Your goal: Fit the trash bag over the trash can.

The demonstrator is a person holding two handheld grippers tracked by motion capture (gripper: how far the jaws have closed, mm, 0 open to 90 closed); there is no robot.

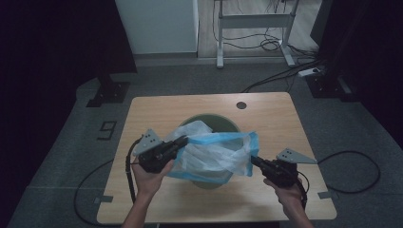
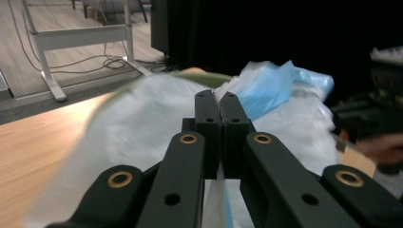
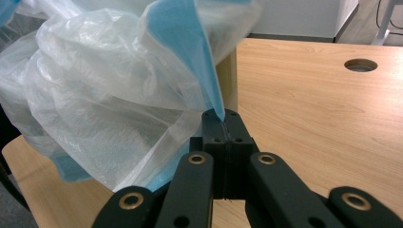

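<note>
Grippers pinch opposite edges of the blue-and-clear bin liner [image 1: 216,154]: left gripper [image 1: 177,145] and right gripper [image 1: 254,161], jaws clamped on film, stretch it over the green bin [image 1: 223,122] on the table [image 1: 275,118], apparently to line it

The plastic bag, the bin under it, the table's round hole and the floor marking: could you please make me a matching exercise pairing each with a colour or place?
Things:
1. plastic bag
2. bin
3. cable hole
4. number 9 marking

Descriptions:
A. dull green, round, standing on the table
B. on the grey floor beside the table
C. clear with a blue edge, pinched by both grippers
D. near the tabletop's far edge

Pairs: 1-C, 2-A, 3-D, 4-B
</note>
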